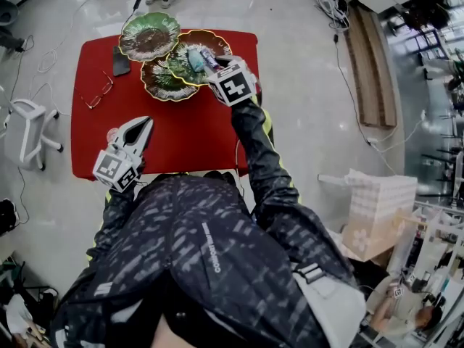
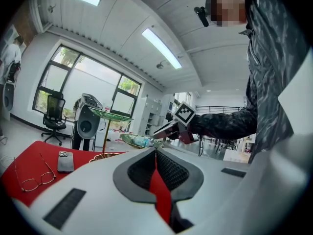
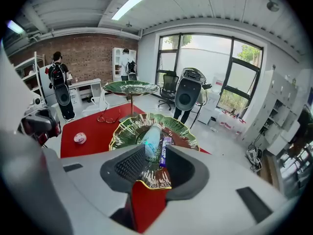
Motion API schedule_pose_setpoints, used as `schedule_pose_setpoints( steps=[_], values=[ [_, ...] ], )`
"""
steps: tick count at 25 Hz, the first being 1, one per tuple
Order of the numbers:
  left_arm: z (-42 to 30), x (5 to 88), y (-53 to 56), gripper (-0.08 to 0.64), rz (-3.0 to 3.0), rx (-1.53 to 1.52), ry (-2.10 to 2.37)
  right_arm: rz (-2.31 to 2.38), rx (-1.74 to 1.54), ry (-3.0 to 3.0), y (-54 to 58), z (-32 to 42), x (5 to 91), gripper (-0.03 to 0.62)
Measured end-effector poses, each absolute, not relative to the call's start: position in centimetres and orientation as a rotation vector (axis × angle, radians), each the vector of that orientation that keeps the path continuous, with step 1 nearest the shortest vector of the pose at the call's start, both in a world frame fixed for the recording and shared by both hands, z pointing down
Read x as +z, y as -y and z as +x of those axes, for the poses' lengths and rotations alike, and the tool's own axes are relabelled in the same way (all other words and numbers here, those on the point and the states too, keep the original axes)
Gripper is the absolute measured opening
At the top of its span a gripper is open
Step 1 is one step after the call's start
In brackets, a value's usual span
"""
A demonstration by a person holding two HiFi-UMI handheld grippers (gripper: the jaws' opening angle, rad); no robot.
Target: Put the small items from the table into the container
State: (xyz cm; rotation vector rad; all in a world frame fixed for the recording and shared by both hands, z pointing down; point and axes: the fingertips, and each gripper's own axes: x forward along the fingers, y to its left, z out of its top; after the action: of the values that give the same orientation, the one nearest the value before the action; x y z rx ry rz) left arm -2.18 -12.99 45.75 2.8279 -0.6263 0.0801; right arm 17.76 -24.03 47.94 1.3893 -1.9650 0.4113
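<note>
Two small items, a pale blue bottle (image 3: 150,140) and a purple stick-shaped pack (image 3: 165,150), lie in the green gold-rimmed leaf dish (image 3: 122,133) just beyond the right gripper (image 3: 154,160), whose jaws are spread and hold nothing. The left gripper (image 2: 155,152), jaws pressed together, hovers over the red table (image 1: 188,136), which stands on a glossy pale floor (image 1: 304,85).

Overhead; two low table (image 1: 188,143) views

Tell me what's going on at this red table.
A person works at a red table with a gripper in each hand. The right gripper hangs open over a green dish, where a pale bottle and a purple packet lie. The left gripper, shut and empty, hovers above the table's near side. A phone, glasses and a small round item lie on the table.
</note>
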Motion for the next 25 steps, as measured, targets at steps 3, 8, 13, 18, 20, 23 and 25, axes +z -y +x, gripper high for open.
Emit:
schedule_pose_setpoints(
  steps=[3,8,13,18,20,23,25],
  values=[
    [-2.0,45.5,13.0,0.012,2.823,0.060,0.621,1.370,0.408,1.984,23.4,17.2,47.9,0.132],
    [-2.0,45.1,12.6,0.012,2.816,0.018,0.617,1.332,0.385,2.027,22.4,15.7,47.5,0.132],
    [-2.4,45.5,12.0,0.012,2.808,0.036,0.646,1.286,0.359,2.089,21.7,13.6,47.1,0.132],
    [-3.5,46.2,11.6,0.012,2.781,0.032,0.702,1.221,0.351,2.126,21.0,11.5,47.5,0.132],
    [-4.1,46.4,11.4,0.012,2.772,0.036,0.727,1.195,0.345,2.138,20.6,10.6,47.3,0.132],
    [-4.9,46.6,10.9,0.012,2.753,0.036,0.769,1.144,0.331,2.156,20.0,8.9,46.9,0.132],
    [-5.5,46.8,10.6,0.013,2.741,0.038,0.796,1.108,0.310,2.177,19.8,7.8,46.9,0.132]
  ],
)
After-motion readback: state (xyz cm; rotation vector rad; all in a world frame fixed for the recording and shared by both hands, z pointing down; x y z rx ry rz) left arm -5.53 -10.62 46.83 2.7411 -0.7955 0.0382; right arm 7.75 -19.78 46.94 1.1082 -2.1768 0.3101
